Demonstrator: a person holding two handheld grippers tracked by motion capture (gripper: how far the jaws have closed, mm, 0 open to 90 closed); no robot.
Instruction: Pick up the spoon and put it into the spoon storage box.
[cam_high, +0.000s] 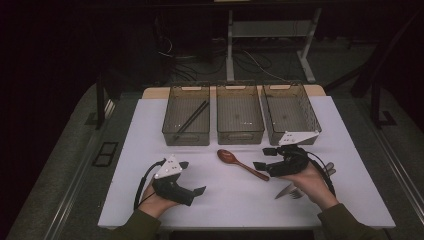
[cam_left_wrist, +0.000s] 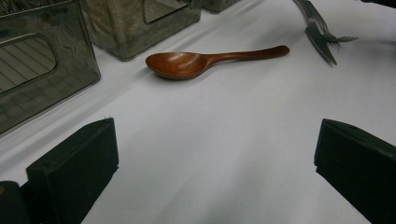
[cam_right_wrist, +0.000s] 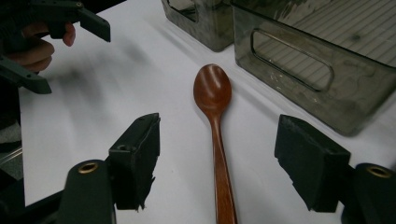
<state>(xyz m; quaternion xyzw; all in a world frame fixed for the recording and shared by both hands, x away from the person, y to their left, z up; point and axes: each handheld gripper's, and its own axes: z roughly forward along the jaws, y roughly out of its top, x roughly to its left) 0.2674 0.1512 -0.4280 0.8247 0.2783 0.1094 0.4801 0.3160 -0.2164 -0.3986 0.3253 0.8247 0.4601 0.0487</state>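
The wooden spoon (cam_high: 241, 164) is lying flat on the white bench (cam_high: 150, 130), near the middle, just in front of the middle bin (cam_high: 240, 120), its bowl pointing toward the far left and its handle running back toward the near right. The right tool (cam_high: 261, 157) is lining up over the handle end: in the right gripper view the spoon's (cam_right_wrist: 215, 121) handle is passing between the two black jaws, which are standing spread on either side of it, with no pad touching the wood. So the step in hand looks like the approach to a grasp on the spoon, not yet a grip.

The left tool (cam_high: 196, 176) is resting near the bench's near left corner, its jaws standing wide apart and pinching nothing, pointed across at the spoon (cam_left_wrist: 205, 60).

Three clear bins are sitting in a row along the far edge; the left bin (cam_high: 186, 117) is holding dark chopsticks (cam_high: 192, 117), and the right bin (cam_high: 290, 112) is sitting just behind the right hand (cam_high: 310, 180). A metal fork (cam_high: 289, 191) is lying by the near right edge, beside that hand.

The next move probably calls for lowering the right tool until the pads are flanking the handle, closing on it squarely, then lifting it level toward a bin.
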